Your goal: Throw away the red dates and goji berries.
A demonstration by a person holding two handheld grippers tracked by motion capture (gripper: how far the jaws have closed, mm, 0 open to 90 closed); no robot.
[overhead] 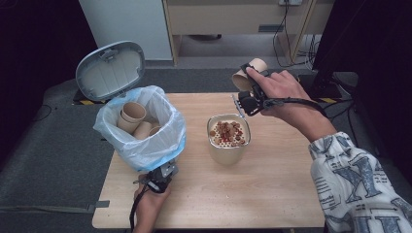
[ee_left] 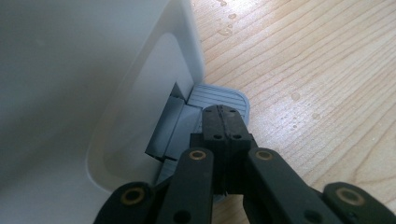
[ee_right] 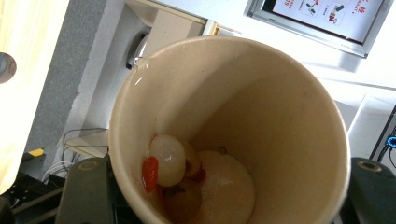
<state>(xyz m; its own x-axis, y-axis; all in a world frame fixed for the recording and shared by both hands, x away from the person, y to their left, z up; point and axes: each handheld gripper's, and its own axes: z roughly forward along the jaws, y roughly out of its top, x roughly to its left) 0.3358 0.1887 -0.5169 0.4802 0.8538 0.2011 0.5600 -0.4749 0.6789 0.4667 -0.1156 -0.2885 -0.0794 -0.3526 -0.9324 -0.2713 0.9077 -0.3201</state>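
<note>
Right gripper (overhead: 250, 80) clamps a paper cup (overhead: 248, 74) at the table's 1 o'clock; thin, crushable, slippery wet scraps inside (grip mid-wall, gently). Left gripper (ee_left: 222, 112), jaws closed, presses the bin pedal (ee_left: 236, 97).

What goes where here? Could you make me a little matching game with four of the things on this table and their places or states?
Things:
1. tan paper cup with food scraps
2. grey hinged bin lid
3. grey foot pedal of the white bin
4. beige square strainer tub

Places or states:
A. pressed under the shut left hand-held gripper
B. standing mid-table, topped with reddish-brown scraps
C. clamped in the right hand-held gripper, above the table's far edge
D. standing open

Pairs: 1-C, 2-D, 3-A, 4-B
</note>
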